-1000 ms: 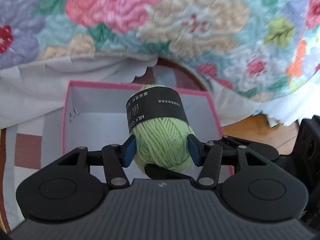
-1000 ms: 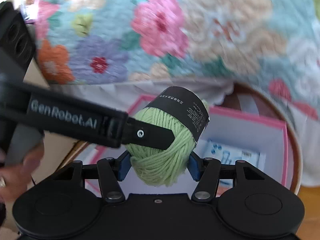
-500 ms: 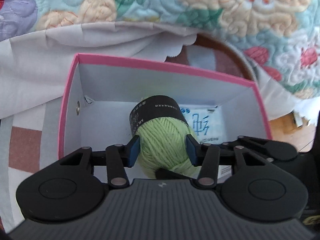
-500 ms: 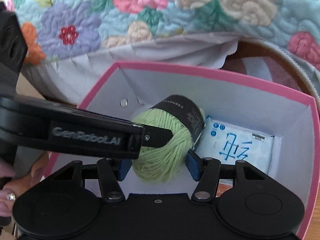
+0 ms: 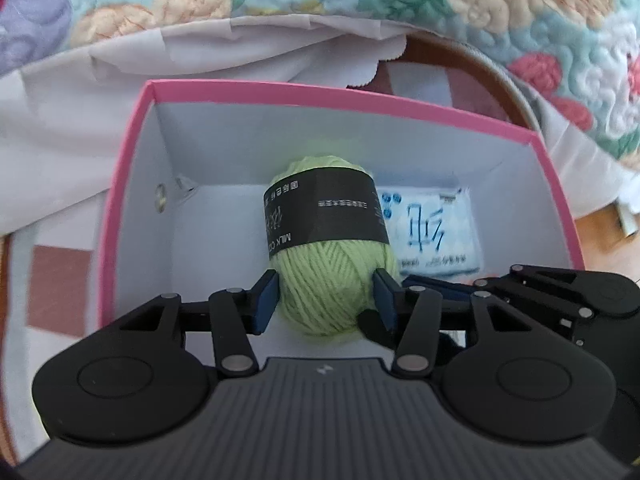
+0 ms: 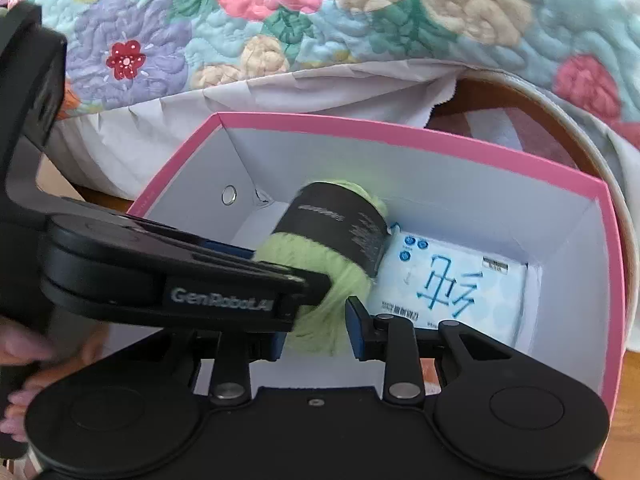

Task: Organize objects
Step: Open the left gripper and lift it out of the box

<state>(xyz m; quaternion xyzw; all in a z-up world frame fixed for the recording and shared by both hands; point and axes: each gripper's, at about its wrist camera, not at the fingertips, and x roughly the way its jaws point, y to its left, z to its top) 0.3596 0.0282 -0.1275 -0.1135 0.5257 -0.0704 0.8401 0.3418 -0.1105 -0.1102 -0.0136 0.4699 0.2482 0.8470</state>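
Note:
A green yarn ball (image 5: 332,280) with a black paper band lies low inside the pink box (image 5: 320,96), whose inside is white. My left gripper (image 5: 325,300) is shut on the ball's near end, its jaws opening, both blue pads touching the wool. In the right wrist view the yarn ball (image 6: 308,252) sits in the pink box (image 6: 400,136), and my right gripper (image 6: 316,336) is closing on its lower end, pads pressing in. The left gripper's fingers (image 6: 240,300) cross in front. A blue-and-white tissue pack (image 5: 428,232) (image 6: 448,284) lies flat beside the ball.
A floral quilt (image 5: 480,8) (image 6: 360,20) and a white sheet (image 5: 200,52) hang just behind the box. A round wooden rim (image 5: 480,64) curves behind the box's far right corner. A hand (image 6: 20,360) grips the left tool at the lower left.
Both grippers have come down with the yarn ball from above the box to inside it. The right gripper's pads now stand much closer together on the ball's end.

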